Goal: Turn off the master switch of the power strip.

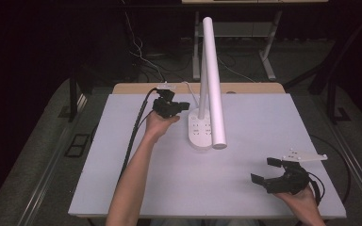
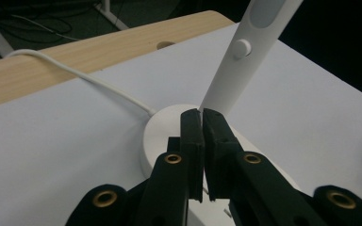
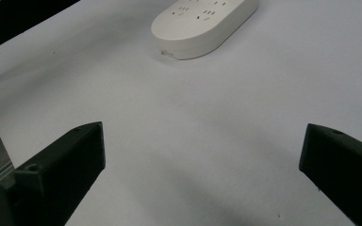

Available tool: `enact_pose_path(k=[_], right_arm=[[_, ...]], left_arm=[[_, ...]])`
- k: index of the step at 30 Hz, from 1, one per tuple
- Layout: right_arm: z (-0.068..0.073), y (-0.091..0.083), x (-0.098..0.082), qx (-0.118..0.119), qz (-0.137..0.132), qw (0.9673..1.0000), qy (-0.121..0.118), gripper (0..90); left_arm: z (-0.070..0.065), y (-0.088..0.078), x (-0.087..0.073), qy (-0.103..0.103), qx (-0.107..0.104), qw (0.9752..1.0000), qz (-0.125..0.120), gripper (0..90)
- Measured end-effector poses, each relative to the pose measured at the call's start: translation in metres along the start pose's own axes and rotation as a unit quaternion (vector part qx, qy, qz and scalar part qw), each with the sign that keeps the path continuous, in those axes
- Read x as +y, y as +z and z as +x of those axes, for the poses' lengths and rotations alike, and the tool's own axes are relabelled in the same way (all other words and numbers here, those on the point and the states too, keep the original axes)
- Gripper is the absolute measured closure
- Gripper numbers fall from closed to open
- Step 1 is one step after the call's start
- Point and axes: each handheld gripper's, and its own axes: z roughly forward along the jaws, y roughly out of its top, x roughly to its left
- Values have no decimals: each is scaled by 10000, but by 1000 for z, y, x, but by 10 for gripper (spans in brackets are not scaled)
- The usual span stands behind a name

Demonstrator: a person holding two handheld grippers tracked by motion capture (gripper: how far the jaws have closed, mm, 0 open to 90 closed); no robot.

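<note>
A: How do the tongs stand?
B: Left gripper (image 1: pixel 183 106), upper centre, is pressed together with nothing between, just beside the lamp (image 1: pixel 212 80). Right gripper (image 1: pixel 265 171), lower right, is spread wide over bare table (image 1: pixel 245 188).
A: And the lamp?
B: Mid-frame, its oval base (image 3: pixel 202 26) flat, cord (image 2: pixel 75 75) running toward the top edge.

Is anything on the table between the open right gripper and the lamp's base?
Nothing visible. The right gripper sits near the table's front right; bare white tabletop runs from it to the lamp base.
</note>
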Motion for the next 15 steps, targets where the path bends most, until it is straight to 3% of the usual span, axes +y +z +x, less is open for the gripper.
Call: enact_pose_path(k=[3,7,9,15], right_arm=[[0,0,0,2,-3,10000,30,2],[0,0,0,10,-30,10000,29,2],[0,0,0,8,-33,10000,34,2],[-1,0,-1,-11,-56,10000,28,2]], left_arm=[[1,-12,-2,37,45,10000,-45,835],[2,-28,-7,-96,-61,9998,-145,736],[1,-34,-10,-118,-13,9998,-140,679],[3,-54,-19,-242,0,9997,-101,378]])
